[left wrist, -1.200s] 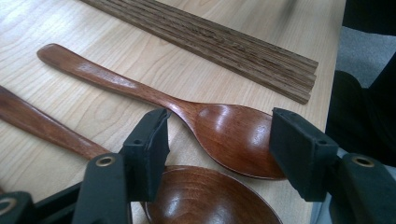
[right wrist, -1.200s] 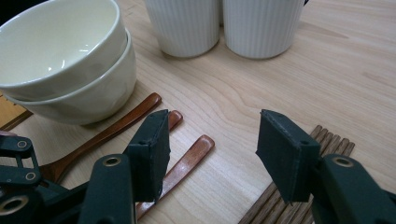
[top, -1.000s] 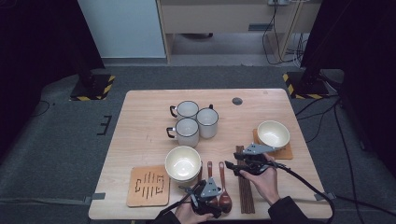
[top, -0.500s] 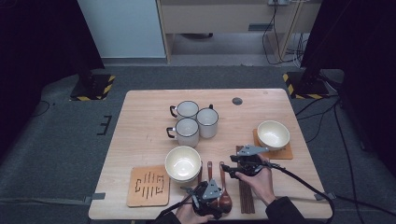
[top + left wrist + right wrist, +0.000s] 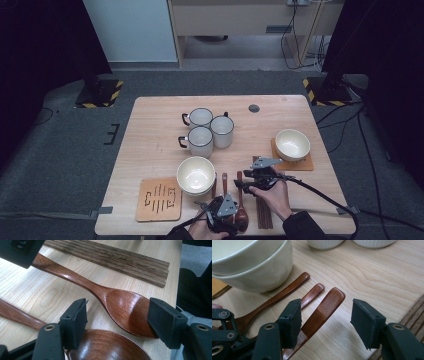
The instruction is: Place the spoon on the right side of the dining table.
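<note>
The wooden spoon (image 5: 120, 307) lies flat on the table (image 5: 155, 130) near your edge, bowl end toward you and handle pointing away. Your left gripper (image 5: 117, 320) straddles its bowl: the jaws stand partly open, one pad close against the bowl's far rim, the other clear of it — nothing is lifted. Your right gripper (image 5: 325, 320) hovers over the handle tip (image 5: 333, 296), jaws well apart and gripping nothing; they have just been opening, with the handle lying between them. Two more spoons (image 5: 287, 291) lie just beside the first. A bundle of chopsticks (image 5: 112, 261) lies on the spoon's other side. Stacked cream bowls (image 5: 195, 175) sit near the handles — three mugs (image 5: 206, 131) stand farther back.
</note>
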Available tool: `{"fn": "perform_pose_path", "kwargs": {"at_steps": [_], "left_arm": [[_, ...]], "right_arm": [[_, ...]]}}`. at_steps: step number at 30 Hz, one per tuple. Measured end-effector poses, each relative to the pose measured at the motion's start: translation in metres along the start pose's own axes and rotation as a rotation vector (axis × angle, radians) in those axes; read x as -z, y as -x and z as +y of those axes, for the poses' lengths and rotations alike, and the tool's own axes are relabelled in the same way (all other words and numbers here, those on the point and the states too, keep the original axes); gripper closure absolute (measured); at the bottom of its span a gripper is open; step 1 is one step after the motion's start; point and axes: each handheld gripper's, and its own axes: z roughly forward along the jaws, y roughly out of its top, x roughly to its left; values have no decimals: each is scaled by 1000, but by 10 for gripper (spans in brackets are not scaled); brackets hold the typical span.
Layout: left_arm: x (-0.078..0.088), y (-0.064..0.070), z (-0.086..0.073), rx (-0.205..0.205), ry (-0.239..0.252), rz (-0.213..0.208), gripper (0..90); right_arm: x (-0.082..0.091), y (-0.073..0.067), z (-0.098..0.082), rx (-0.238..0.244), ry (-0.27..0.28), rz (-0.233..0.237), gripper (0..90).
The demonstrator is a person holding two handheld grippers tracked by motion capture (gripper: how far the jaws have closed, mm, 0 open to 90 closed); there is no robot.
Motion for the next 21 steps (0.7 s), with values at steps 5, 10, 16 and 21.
{"fn": "perform_pose_path", "kwargs": {"at_steps": [5,10,16,21], "left_arm": [[0,1,0,-4,4,5,307],[0,1,0,-7,4,7,306],[1,-1,-1,-10,0,19,307],[1,-1,-1,-6,3,20,307]], "right_arm": [[-2,1,-2,-11,-10,14,425],[-5,3,-4,-28,-21,32,480],[-6,2,-6,-38,-37,47,564],[-5,1,-5,-66,-26,60,594]]}}
